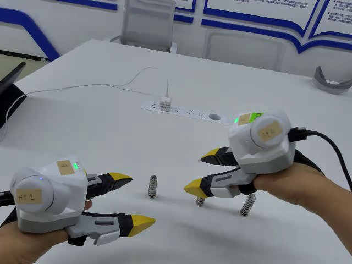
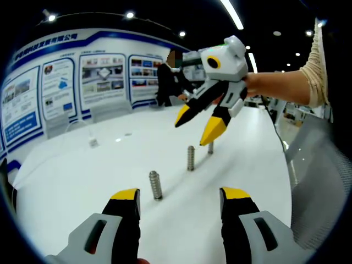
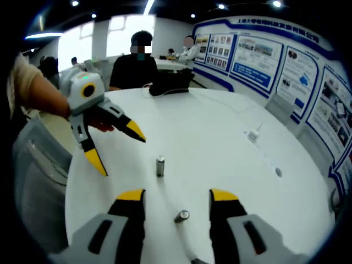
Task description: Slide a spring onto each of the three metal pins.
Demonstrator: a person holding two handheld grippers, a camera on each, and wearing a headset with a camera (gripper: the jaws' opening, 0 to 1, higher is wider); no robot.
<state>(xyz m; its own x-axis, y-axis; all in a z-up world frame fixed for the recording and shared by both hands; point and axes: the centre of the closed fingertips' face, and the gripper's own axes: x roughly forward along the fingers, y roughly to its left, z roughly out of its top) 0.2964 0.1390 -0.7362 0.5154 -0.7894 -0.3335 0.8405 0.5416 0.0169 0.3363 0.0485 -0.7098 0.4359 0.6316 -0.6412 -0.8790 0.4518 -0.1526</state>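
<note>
Three springs stand in a row on the white table (image 1: 110, 132). The left spring (image 1: 152, 187) is upright, apparently around a metal pin. The middle spring (image 1: 200, 201) is partly hidden under my right gripper (image 1: 201, 172), which hovers open just above it. The right spring (image 1: 247, 204) leans. My left gripper (image 1: 131, 199) is open and holds nothing, a short way left of the row. In the left gripper view the left gripper (image 2: 180, 195) faces the springs (image 2: 155, 184), with the right gripper (image 2: 212, 115) beyond. In the right gripper view the right gripper (image 3: 177, 195) sits over a spring (image 3: 182, 216).
A white power strip (image 1: 181, 110) with a plug (image 1: 165, 103) and a thin cable lies mid-table. A grey chair (image 1: 148, 22) stands behind the far edge. A grey curved object (image 1: 330, 82) rests at the far right. A seated person (image 3: 137, 69) is beyond the table.
</note>
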